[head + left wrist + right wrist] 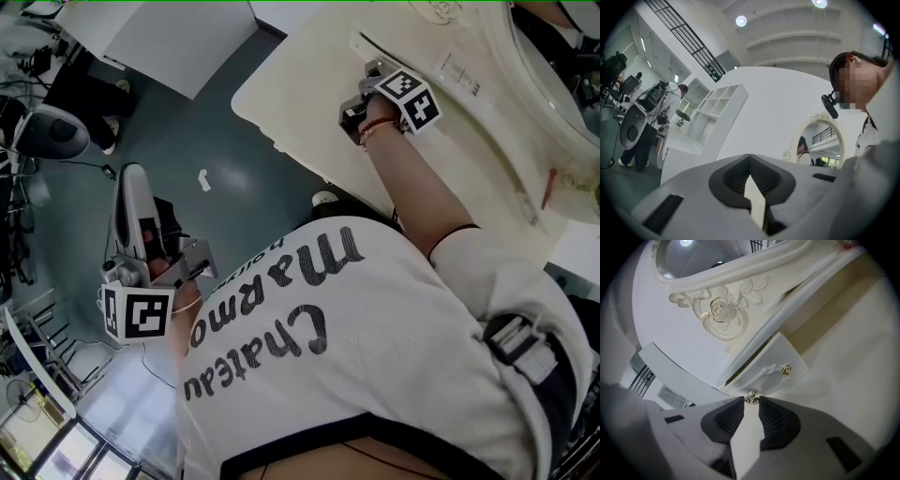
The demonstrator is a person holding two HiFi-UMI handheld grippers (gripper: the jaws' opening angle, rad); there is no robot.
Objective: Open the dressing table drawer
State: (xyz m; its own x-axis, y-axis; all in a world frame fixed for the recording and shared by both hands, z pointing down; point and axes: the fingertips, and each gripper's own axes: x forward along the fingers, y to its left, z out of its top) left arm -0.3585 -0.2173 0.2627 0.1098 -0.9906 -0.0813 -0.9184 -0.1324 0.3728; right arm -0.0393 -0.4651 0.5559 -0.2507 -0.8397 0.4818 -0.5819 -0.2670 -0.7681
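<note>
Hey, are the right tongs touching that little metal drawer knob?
Touching. The right gripper view shows the knob sitting between the tips of the right tongs, with no gap visible on either side.

Head view: the only lettering I can read is on the person's white T-shirt [422, 356]. It is black brush script, upside down from my angle: "Chateau" on one line, "Marmo" above it, the end lost in a fold. A smaller line sits beside it, too small to read. There is a pale label [458, 73] on the dressing table top [309, 84], print illegible.
</note>
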